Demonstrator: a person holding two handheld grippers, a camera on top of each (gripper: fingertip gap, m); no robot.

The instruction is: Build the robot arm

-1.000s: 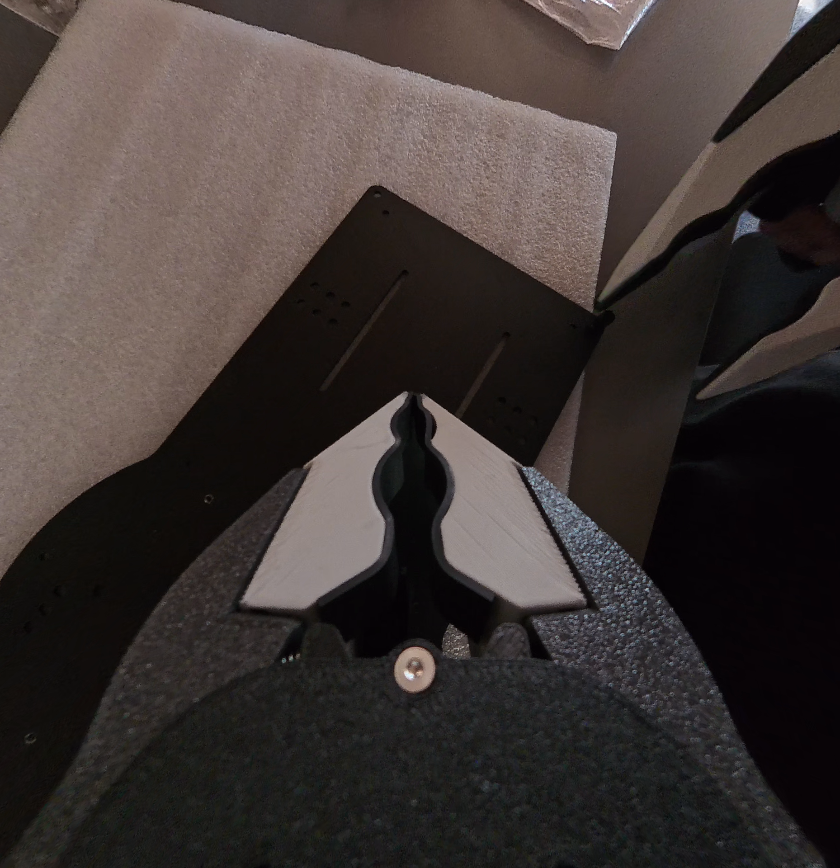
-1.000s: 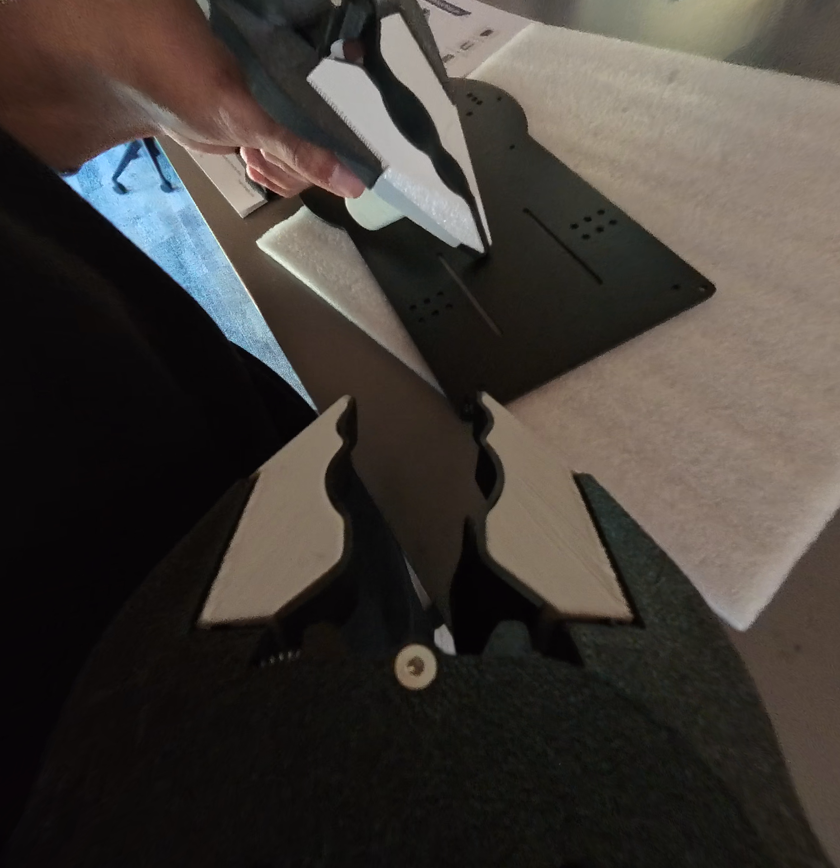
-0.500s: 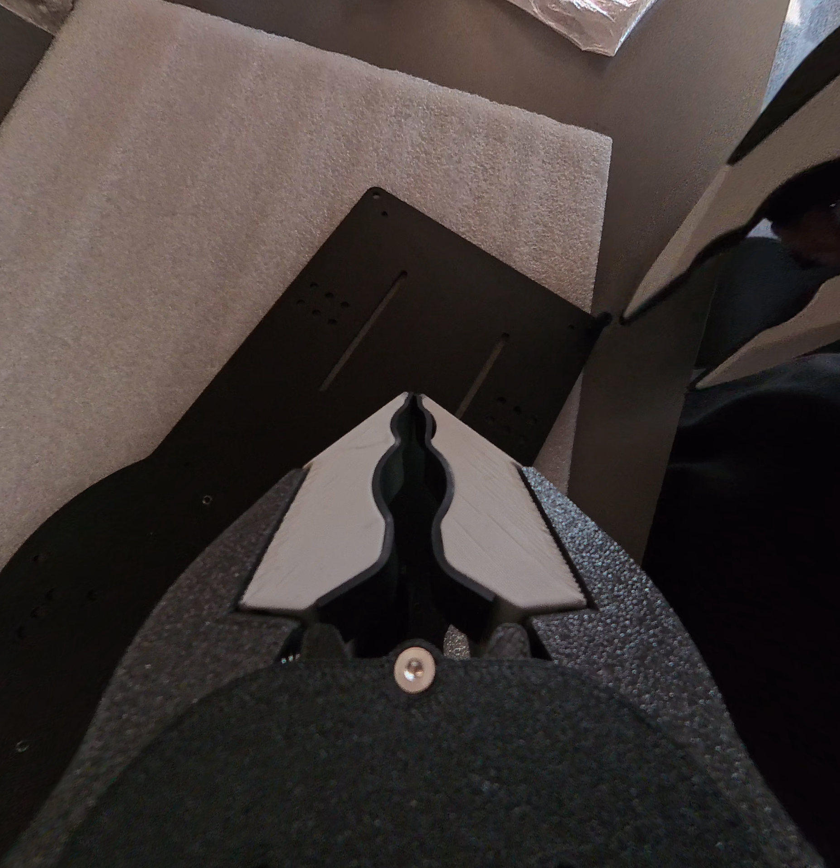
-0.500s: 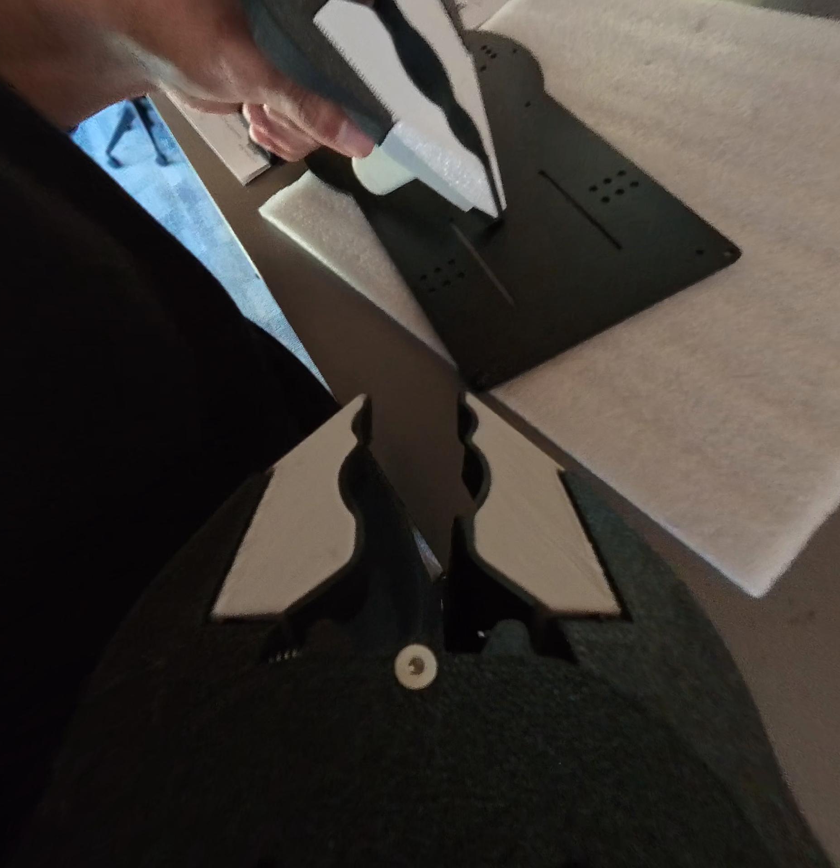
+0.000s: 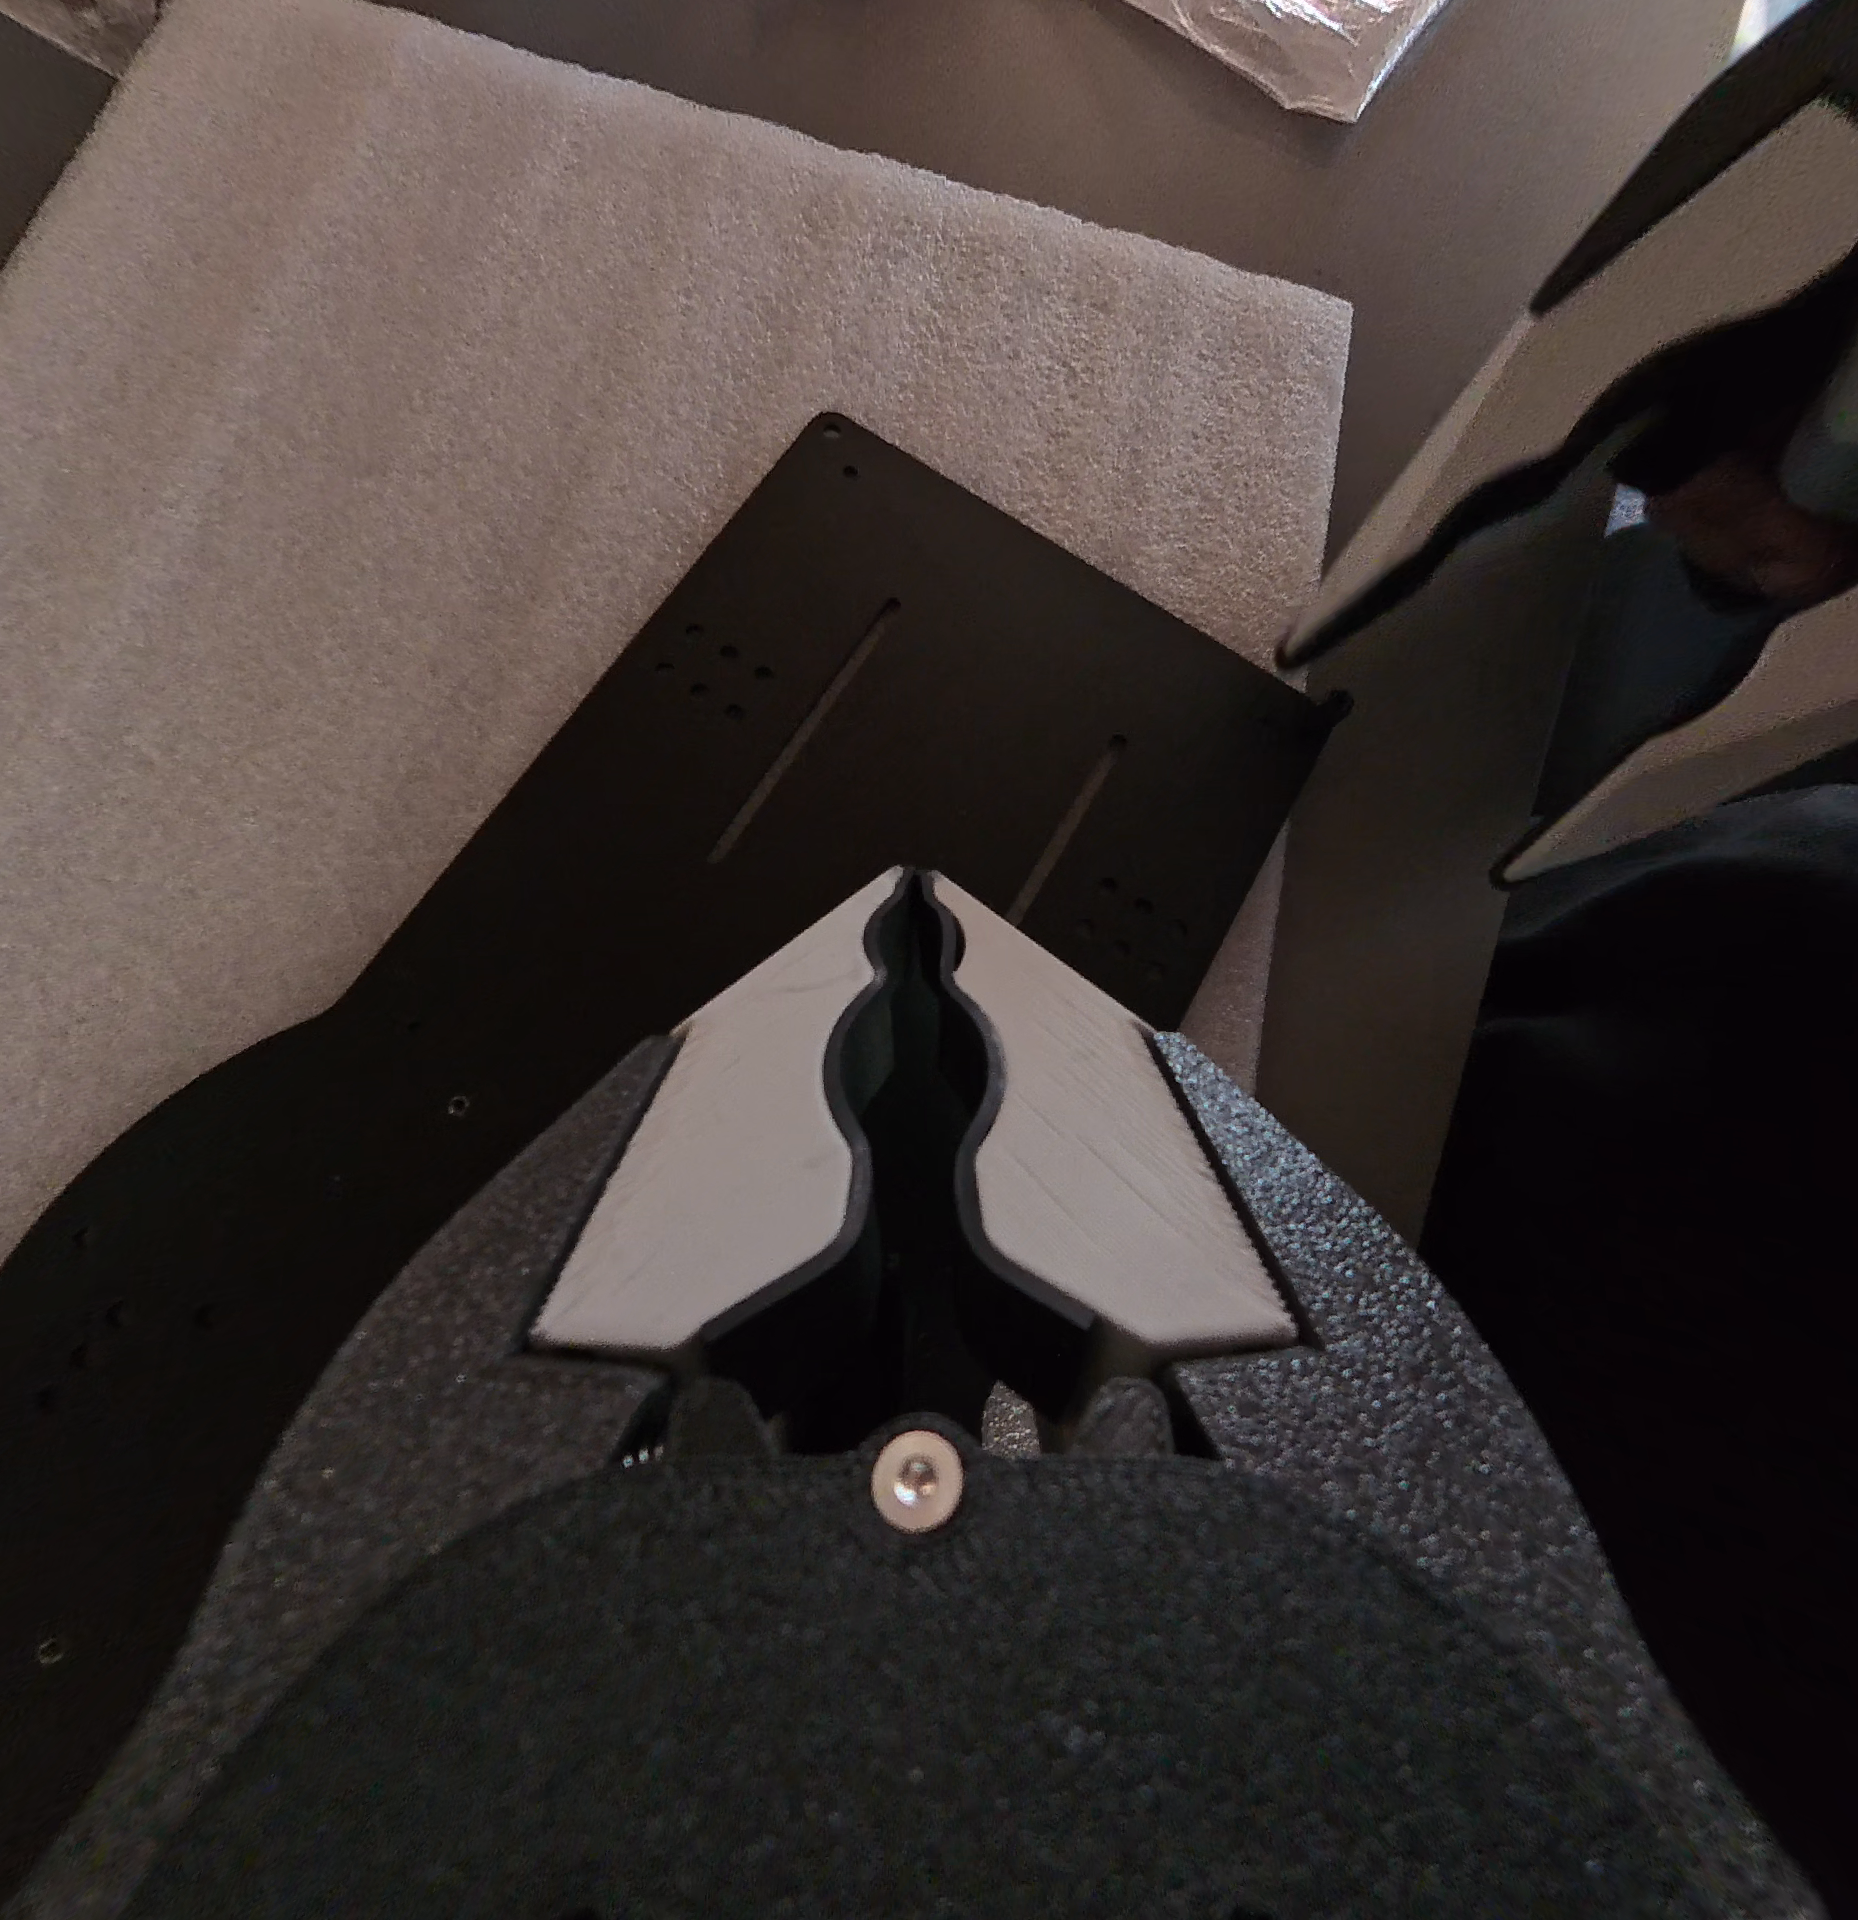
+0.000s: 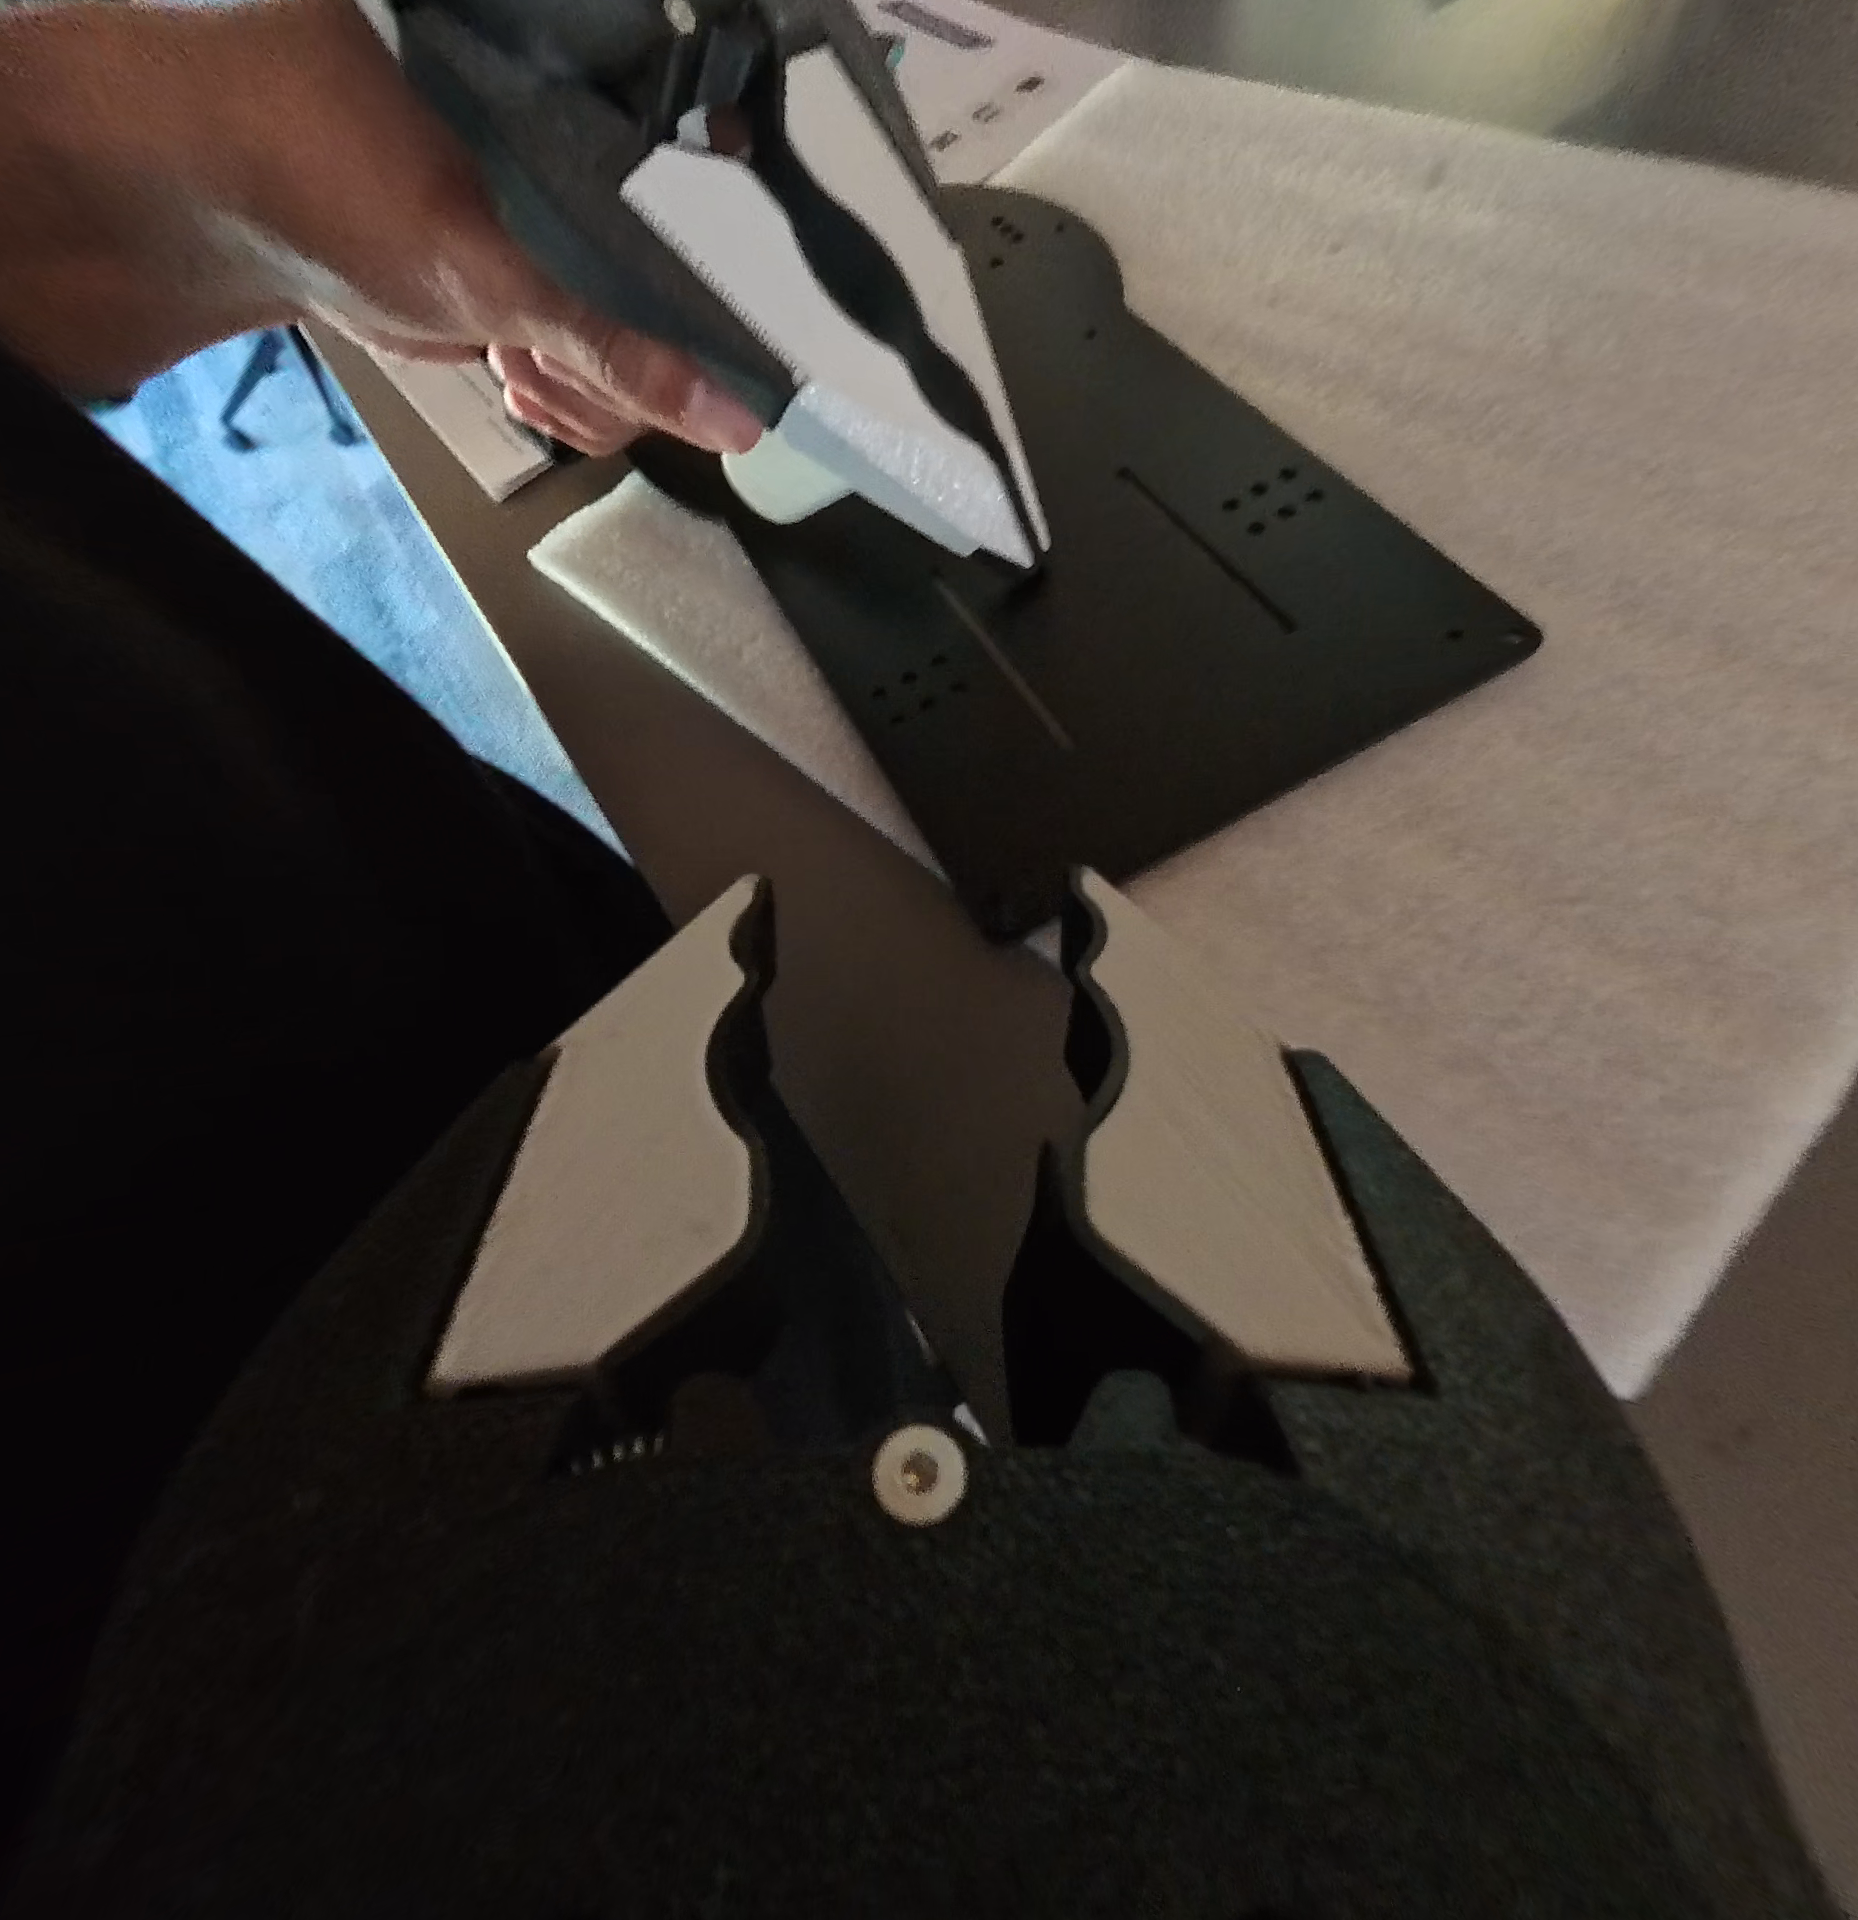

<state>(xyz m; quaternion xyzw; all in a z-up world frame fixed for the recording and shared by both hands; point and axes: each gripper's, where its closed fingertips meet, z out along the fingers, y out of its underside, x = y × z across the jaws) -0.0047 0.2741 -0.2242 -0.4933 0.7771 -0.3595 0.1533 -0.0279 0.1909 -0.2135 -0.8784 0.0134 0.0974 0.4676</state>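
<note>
Pressing our left gripper (image 5: pixel 912 883) down, fingers clenched together with only a sliver of gap at the tips, we are resting its tips on the black metal plate (image 5: pixel 551 935), and from the right wrist view we are seeing that same gripper (image 6: pixel 1029 556) touching the plate (image 6: pixel 1216 707) just beside one of its two long slots; whether anything tiny is pinched between the tips we cannot tell. The plate is lying flat on a white foam sheet (image 5: pixel 385 416), which is itself sitting on a grey table (image 5: pixel 1372 935), and the plate's near corner is poking just past the foam's edge. A person's hand (image 6: pixel 405 239) is gripping the left gripper's handle, with some white paper sheets (image 6: pixel 468 416) lying behind it on the table. Moving rightward, we are holding our right gripper (image 6: pixel 920 925) released, its fingers spread wide apart and gripping nothing, hovering over bare table just beside the plate's near corner. In the left wrist view the right gripper (image 5: pixel 1403 769) is showing at the right edge, near that same corner but not touching it. A crinkled clear plastic wrap (image 5: pixel 1278 42) is lying at the far edge of the table.
</note>
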